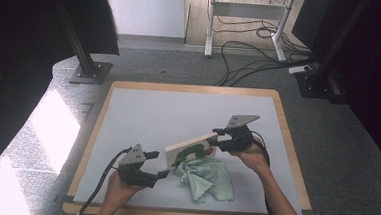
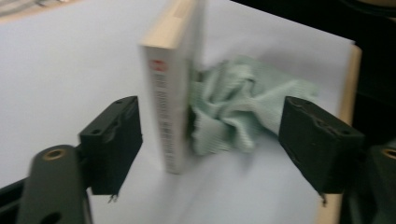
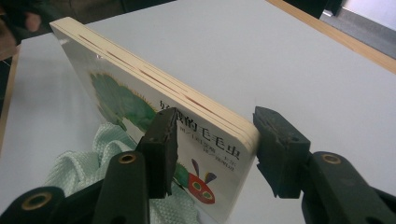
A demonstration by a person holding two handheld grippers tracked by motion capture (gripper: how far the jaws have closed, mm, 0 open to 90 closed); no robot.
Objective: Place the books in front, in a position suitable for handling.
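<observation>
Book [image 1: 192, 151] stands tilted on edge on the desk [image 1: 143, 114], its lower cover hidden by the green cloth [image 1: 209, 181] bunched beside it. Right hand-held gripper [image 3: 212, 149] clamps one end; left hand-held gripper [image 2: 210, 144] is released, jaws apart around the blurred spine.

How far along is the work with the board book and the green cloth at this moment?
Done so far: the board book stands on edge on the table, tilted, with the green cloth crumpled beside it. In hand: the right gripper clamps the book's end. The left gripper is open, its jaws wide around the book's other end and the cloth, pressing neither. Left: the cloth is not gripped, and nothing shows wiping begun.
</observation>
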